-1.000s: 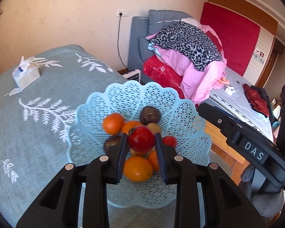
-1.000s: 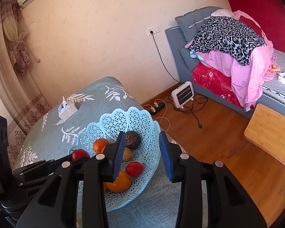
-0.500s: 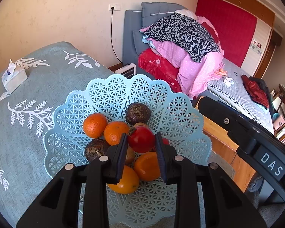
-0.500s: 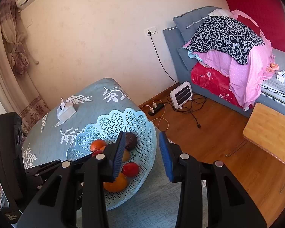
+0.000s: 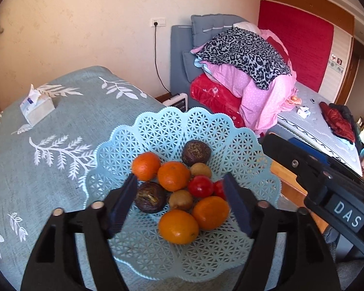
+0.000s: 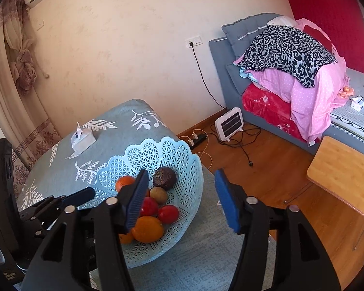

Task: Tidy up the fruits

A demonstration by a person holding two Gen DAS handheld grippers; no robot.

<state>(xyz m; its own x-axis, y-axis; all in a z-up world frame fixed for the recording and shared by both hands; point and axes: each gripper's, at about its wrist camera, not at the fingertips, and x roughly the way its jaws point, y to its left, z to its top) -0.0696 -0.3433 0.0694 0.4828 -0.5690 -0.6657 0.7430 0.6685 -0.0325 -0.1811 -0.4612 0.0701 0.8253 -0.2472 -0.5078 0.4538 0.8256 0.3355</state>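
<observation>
Left gripper point(image 5: 179, 201): on my feed, two matte black plastic arms with cut-out slots, each ending in a flat finger faced with a dark blue ribbed pad point(image 5: 237, 208). A round silver screw head sits near the base of each finger and another further out.

Right gripper point(image 6: 182, 198): same black frame and silver screws; pads point(image 6: 227, 200) read brighter blue. Its black side body carries a grey label lettered "DAS" in white.

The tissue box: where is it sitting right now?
In the left wrist view the tissue box sits upper left on the teal leaf-print tablecloth, well apart from the blue lattice fruit basket, toward the wall.
</observation>
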